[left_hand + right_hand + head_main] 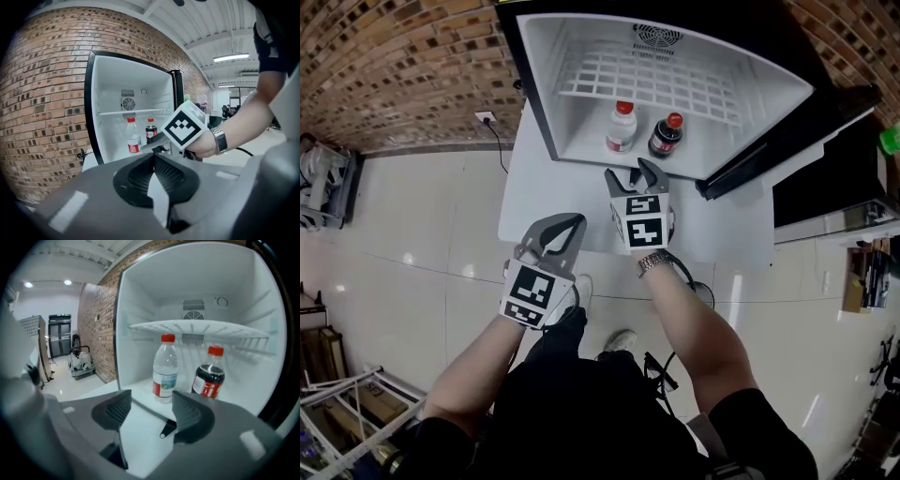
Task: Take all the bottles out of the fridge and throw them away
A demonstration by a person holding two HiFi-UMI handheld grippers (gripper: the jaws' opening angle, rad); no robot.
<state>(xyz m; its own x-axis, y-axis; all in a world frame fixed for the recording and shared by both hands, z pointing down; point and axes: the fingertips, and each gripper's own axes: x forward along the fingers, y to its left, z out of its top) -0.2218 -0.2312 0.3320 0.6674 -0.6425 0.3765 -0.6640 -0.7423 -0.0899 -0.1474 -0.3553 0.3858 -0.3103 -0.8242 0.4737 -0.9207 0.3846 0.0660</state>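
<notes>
The small white fridge (581, 56) stands open on a white base against the brick wall. On its floor stand two red-capped bottles: a clear water bottle (622, 127) (165, 370) (133, 136) on the left and a dark cola bottle (666, 136) (209, 373) (151, 131) on the right. My right gripper (628, 172) (151, 409) hovers just in front of the fridge's opening, jaws open and empty, a little short of the water bottle. My left gripper (565, 223) (153, 157) trails behind and to the left, its jaws touching, with nothing between them.
The fridge door (787, 141) swings out to the right. A wire shelf (652, 80) spans the fridge's upper part. A power cord (499, 145) runs from a wall socket at the left. A trolley (323, 183) stands at the far left on the glossy tile floor (412, 281).
</notes>
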